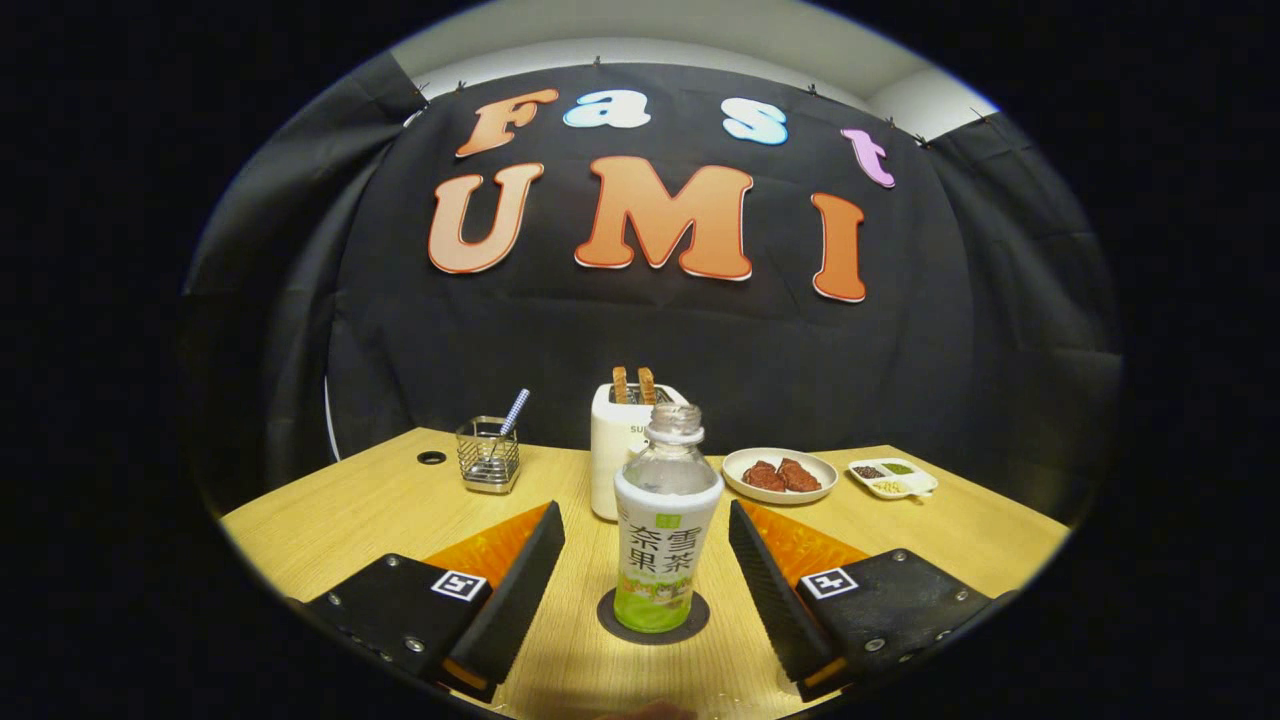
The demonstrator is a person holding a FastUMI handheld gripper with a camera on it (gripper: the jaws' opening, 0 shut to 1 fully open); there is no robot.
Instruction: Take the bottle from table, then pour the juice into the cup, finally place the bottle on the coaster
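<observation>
A clear plastic bottle [664, 520] with no cap and a white and green label stands upright on a dark round coaster [653, 617] on the wooden table [350, 510]. A little green juice shows at its bottom. My gripper [647, 525] is open, one finger on each side of the bottle, and neither finger touches it. The bottle stands between the fingertips.
Beyond the bottle stands a white toaster [612, 450] with two slices of toast. To its left is a wire basket [488, 455] holding a striped straw. To the right lie a plate of meat [780, 474] and a small divided dish [892, 477].
</observation>
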